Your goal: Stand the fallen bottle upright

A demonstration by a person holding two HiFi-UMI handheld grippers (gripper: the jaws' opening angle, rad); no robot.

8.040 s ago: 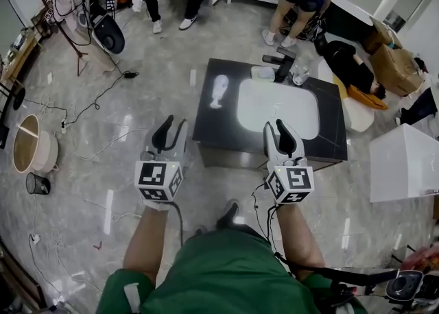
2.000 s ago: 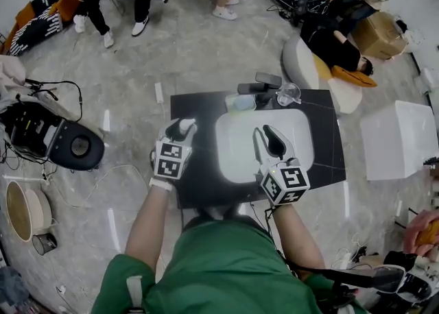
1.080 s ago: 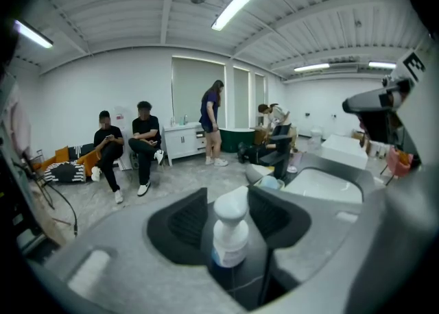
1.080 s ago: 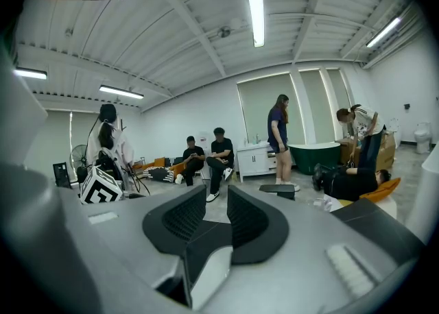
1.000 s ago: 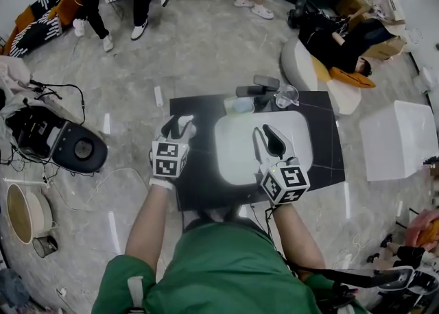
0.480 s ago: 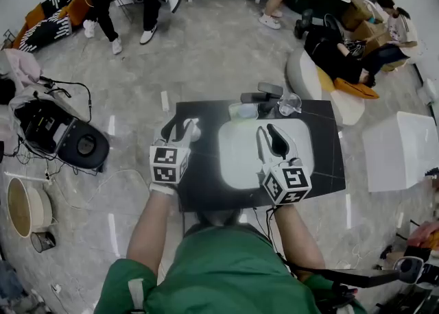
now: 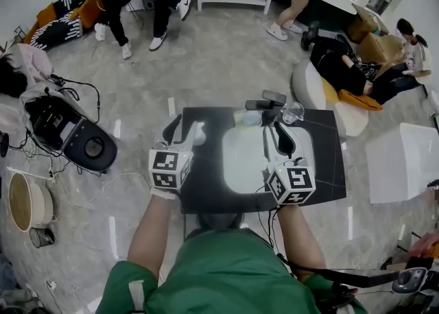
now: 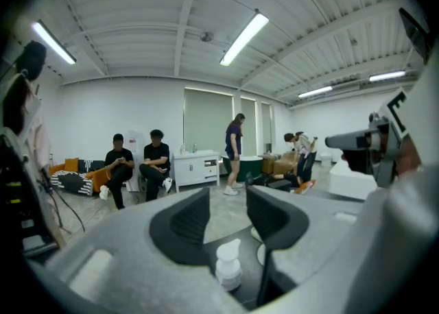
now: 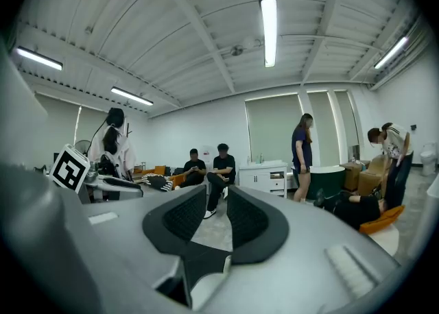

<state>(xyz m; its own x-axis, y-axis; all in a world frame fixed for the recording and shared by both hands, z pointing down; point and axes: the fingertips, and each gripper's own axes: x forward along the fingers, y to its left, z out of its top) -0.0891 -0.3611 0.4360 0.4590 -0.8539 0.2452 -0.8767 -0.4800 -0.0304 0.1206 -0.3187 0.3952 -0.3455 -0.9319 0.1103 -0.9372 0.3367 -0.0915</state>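
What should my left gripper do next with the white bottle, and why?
Probably back the left gripper away, clear of the white bottle: it appears to stand upright on the black table, below the closing jaws, with nothing between them.

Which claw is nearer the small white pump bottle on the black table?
Left. The left claw hovers just above the small white pump bottle, jaws closing, nothing between them; the right claw is across the pale mat.
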